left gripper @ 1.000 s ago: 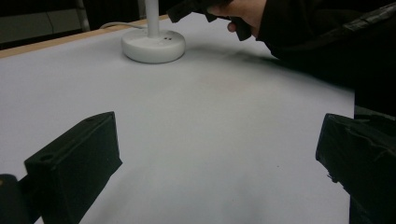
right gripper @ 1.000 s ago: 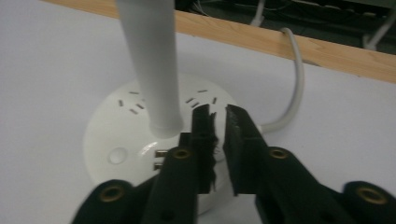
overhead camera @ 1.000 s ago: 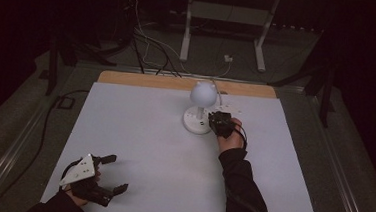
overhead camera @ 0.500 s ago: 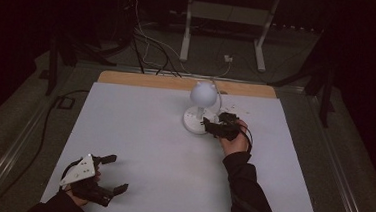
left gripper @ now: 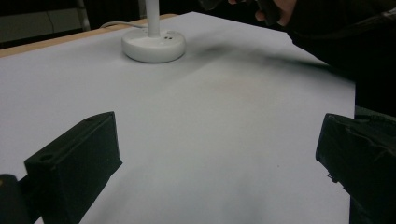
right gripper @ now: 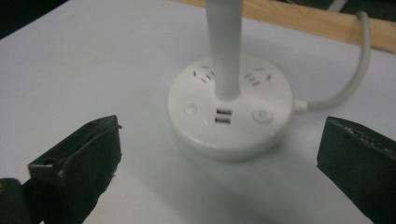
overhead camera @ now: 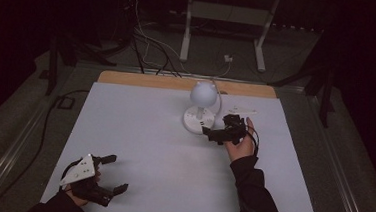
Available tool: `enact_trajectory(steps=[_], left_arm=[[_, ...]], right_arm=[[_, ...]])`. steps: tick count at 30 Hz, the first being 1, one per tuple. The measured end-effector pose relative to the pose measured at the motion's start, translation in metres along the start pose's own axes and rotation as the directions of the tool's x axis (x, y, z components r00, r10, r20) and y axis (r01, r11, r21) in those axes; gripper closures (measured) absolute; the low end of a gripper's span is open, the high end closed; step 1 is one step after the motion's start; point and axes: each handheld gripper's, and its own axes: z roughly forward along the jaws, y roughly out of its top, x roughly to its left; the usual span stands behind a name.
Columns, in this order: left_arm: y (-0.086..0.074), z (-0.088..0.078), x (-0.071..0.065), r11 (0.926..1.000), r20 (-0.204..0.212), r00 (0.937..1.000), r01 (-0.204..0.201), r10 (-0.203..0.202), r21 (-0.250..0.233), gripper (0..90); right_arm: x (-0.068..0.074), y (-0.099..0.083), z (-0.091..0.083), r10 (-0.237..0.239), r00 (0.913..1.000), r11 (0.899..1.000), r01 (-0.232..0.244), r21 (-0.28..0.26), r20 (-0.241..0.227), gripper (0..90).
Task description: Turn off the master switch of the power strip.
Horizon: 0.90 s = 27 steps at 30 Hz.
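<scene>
A white desk lamp stands at the far middle of the white table top [overhead camera: 139, 132], with a ball-shaped head [overhead camera: 203, 93] on a thin stem [right gripper: 225, 46]. Its round base [overhead camera: 195, 121] [right gripper: 231, 116] carries sockets, two USB ports and two buttons. My right gripper [overhead camera: 212, 135] [right gripper: 215, 158] is open just right of the base, with its jaws pointing at the base and nothing between them. My left gripper [overhead camera: 117, 172] [left gripper: 215, 158] lies open near the front left corner, holding nothing. From there the lamp base [left gripper: 153, 44] shows far off.
A white cable [right gripper: 348, 86] runs from the base's right side toward the wooden strip [overhead camera: 177, 82] along the table's far edge. A flat white piece [overhead camera: 241, 110] lies right of the lamp. A metal stand [overhead camera: 221, 33] and loose cables sit on the floor beyond.
My right gripper has drawn back a little from the lamp base toward the person and turned its jaws leftward at the base. The left gripper has stayed put.
</scene>
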Motion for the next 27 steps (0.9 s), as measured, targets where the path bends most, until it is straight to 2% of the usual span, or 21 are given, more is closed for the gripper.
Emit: enact_trajectory(steps=[2, 5, 13, 27], left_arm=[[0.000, 0.000, 0.000, 1.0000, -0.001, 1.0000, 0.002, -0.002, 0.000, 0.3], [0.000, 0.000, 0.000, 1.0000, -0.001, 1.0000, 0.000, 0.000, 0.000, 0.3], [-0.001, 0.000, 0.000, 1.0000, -0.002, 1.0000, 0.003, -0.003, 0.001, 0.3], [0.000, -0.001, -0.001, 1.0000, 0.003, 1.0000, 0.001, -0.001, 0.000, 0.3]], right_arm=[[0.000, -0.002, -0.006, -0.003, 0.9999, 1.000, 0.003, 0.000, 0.016, 0.0], [-0.001, -0.005, -0.018, 0.003, 1.0000, 1.000, -0.003, -0.023, -0.001, 0.0], [0.003, -0.018, -0.043, -0.032, 0.9995, 0.998, 0.031, -0.059, -0.008, 0.0], [0.006, -0.056, -0.076, -0.057, 0.9984, 0.998, 0.057, -0.040, -0.006, 0.0]])
